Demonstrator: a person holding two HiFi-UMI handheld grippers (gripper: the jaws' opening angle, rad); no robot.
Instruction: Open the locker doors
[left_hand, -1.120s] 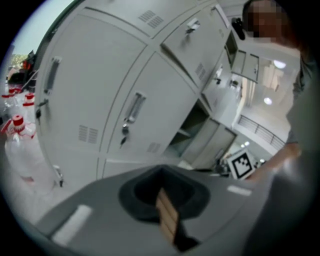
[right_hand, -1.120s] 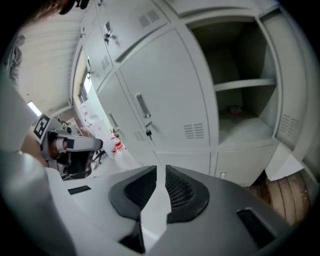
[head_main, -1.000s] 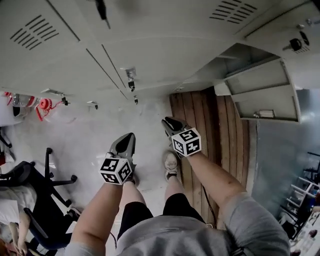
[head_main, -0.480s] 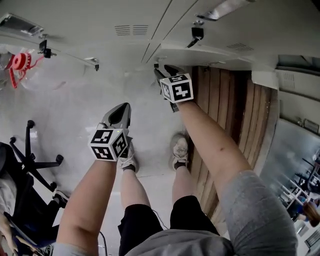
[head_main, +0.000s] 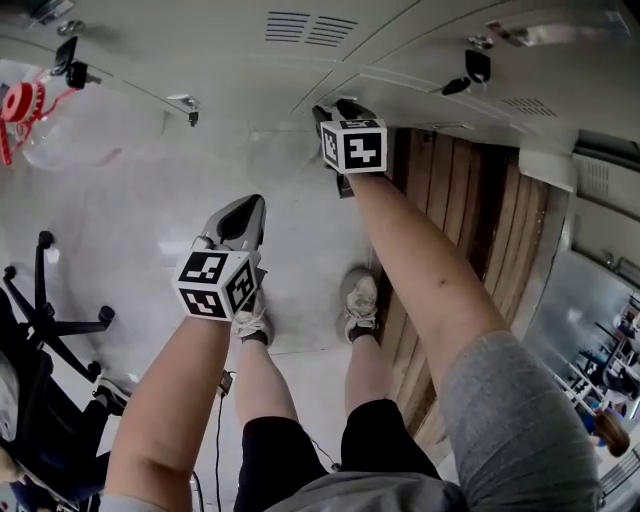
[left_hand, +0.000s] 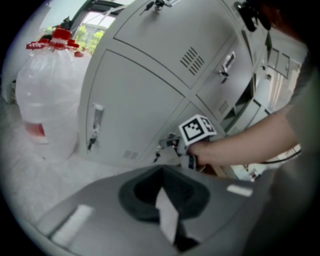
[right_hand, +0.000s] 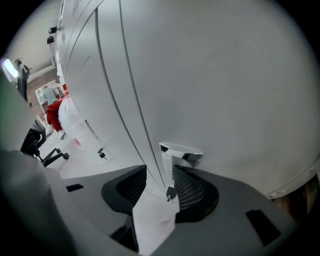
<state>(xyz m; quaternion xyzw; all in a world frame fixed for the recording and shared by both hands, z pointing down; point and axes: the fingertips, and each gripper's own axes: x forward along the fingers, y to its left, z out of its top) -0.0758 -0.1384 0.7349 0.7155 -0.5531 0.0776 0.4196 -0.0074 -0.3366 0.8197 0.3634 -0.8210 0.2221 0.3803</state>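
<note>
The person's two bare forearms reach down and forward over a pale floor, above the two shoes (head_main: 360, 298). The left tongs (head_main: 252, 208) are the nearer pair. They hang free in the air above the floor, well apart from the lockers. Their jaws are pressed almost together, leaving only a thin slit with nothing inside.

The right tongs (head_main: 338, 108) are stretched further out, at the bottom row of the grey lockers. Their jaws are spread and stand on both sides of a chrome handle (right_hand: 181, 151) on a locker door (right_hand: 225, 90). The handle post is just beside the right jaw, and a gap stays open on the left side. A small key (right_hand: 170, 193) hangs below the handle, between the jaws. This door looks closed, flush with its neighbour.

To the right of the shoes lie wooden boards (head_main: 470, 220). Farther left, a clear plastic bag (left_hand: 47, 100) with a red top stands against the lockers, and an office chair (head_main: 45, 330) is near the picture edge.
</note>
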